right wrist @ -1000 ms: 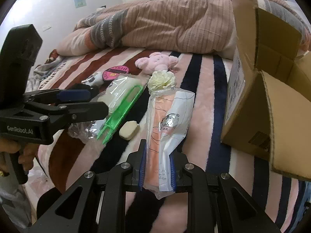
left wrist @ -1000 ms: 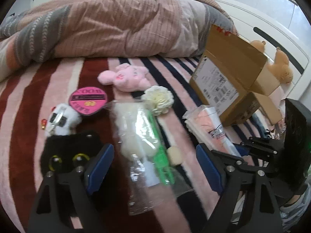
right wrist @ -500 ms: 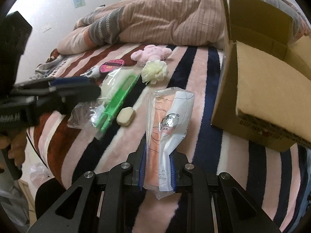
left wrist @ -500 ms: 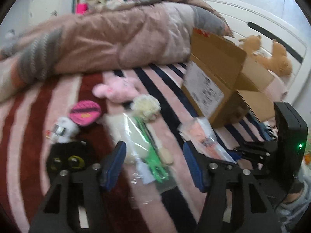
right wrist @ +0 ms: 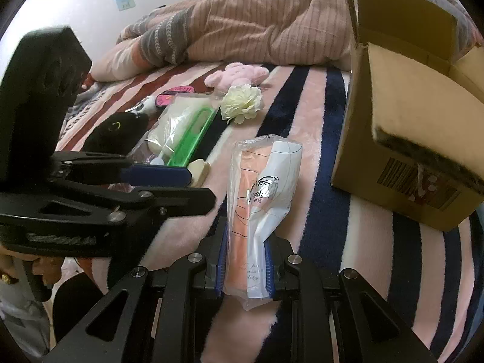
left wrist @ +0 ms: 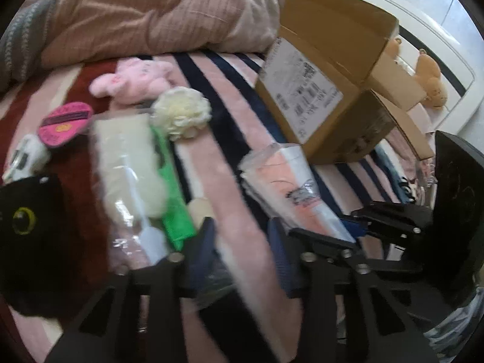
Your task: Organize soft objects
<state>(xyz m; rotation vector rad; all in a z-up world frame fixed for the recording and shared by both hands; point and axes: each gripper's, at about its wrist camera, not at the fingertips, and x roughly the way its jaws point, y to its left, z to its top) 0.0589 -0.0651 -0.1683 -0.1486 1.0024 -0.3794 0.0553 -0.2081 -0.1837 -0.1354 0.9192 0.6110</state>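
Note:
My right gripper [right wrist: 245, 264] is shut on a clear packet with peach and white contents [right wrist: 262, 199], held just above the striped bedcover; the packet also shows in the left wrist view [left wrist: 287, 187]. My left gripper [left wrist: 242, 248] is open and empty, low over the cover between the packet and a clear bag with a green clip [left wrist: 142, 175]. A cream flower [left wrist: 181, 112], a pink plush [left wrist: 136, 78], a black plush [left wrist: 27, 224] and a round pink badge [left wrist: 65, 124] lie on the cover. An open cardboard box [left wrist: 326, 84] stands to the right.
A bunched striped duvet [right wrist: 242, 27] fills the back of the bed. A small cream block [right wrist: 199, 171] lies by the green clip. Two brown teddy bears [left wrist: 432, 81] sit behind the box by the white headboard.
My left gripper has swung right and closer to the packet, and its fingers have narrowed but stay open. My right gripper still holds the packet and has shifted slightly nearer the box.

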